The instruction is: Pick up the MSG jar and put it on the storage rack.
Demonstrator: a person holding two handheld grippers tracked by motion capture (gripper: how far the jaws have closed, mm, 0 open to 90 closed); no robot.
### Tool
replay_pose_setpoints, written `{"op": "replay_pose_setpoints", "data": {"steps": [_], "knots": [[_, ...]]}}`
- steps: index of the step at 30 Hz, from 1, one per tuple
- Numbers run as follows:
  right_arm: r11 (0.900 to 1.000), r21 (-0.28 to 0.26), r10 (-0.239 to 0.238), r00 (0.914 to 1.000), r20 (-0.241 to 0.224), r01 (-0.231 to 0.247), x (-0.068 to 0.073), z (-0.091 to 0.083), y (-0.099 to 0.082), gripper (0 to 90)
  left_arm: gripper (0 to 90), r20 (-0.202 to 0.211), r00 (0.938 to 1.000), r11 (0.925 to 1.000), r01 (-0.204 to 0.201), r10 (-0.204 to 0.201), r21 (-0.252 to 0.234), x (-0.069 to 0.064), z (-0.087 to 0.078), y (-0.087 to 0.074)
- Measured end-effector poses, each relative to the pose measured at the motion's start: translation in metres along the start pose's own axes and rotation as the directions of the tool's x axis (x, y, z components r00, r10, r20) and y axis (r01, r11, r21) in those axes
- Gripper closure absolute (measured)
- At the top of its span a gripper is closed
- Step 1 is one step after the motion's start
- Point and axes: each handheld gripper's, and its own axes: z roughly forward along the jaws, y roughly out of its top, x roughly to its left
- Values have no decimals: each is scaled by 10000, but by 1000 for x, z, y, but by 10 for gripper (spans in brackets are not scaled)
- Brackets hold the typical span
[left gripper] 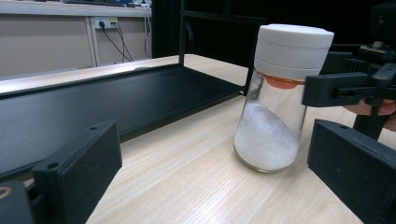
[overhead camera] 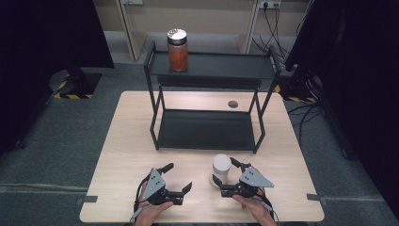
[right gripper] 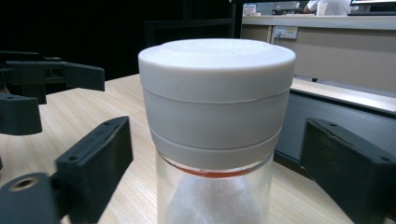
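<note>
A glass jar (overhead camera: 221, 169) with a white lid and white powder inside stands upright on the wooden table (overhead camera: 127, 141), near the front right. My right gripper (overhead camera: 225, 172) is open around it, a jaw on each side. In the right gripper view a gap shows between each jaw and the jar (right gripper: 217, 116). My left gripper (overhead camera: 177, 177) is open and empty, to the left of the jar and apart from it. In the left gripper view the jar (left gripper: 275, 116) stands ahead and to the right, with the right gripper (left gripper: 345, 88) beside it.
A black two-tier metal rack (overhead camera: 207, 129) stands at the back middle of the table. A jar of red-orange contents (overhead camera: 178, 51) sits on the left of its top shelf. A small dark disc (overhead camera: 232, 104) lies on the table behind the rack.
</note>
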Motion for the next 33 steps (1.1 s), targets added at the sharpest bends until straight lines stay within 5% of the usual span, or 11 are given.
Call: {"op": "replay_pose_setpoints", "data": {"steps": [11, 33], "knots": [[9998, 210, -59, 10000, -71, 60, 0, 6, 3, 343, 25, -3, 10000, 10000, 23, -23, -16, 1, 0, 0], [9997, 208, -98, 9999, -76, 100, 0, -6, 22, 355, 25, -55, 10000, 10000, -2, 2, -28, 0, -1, -1]]}}
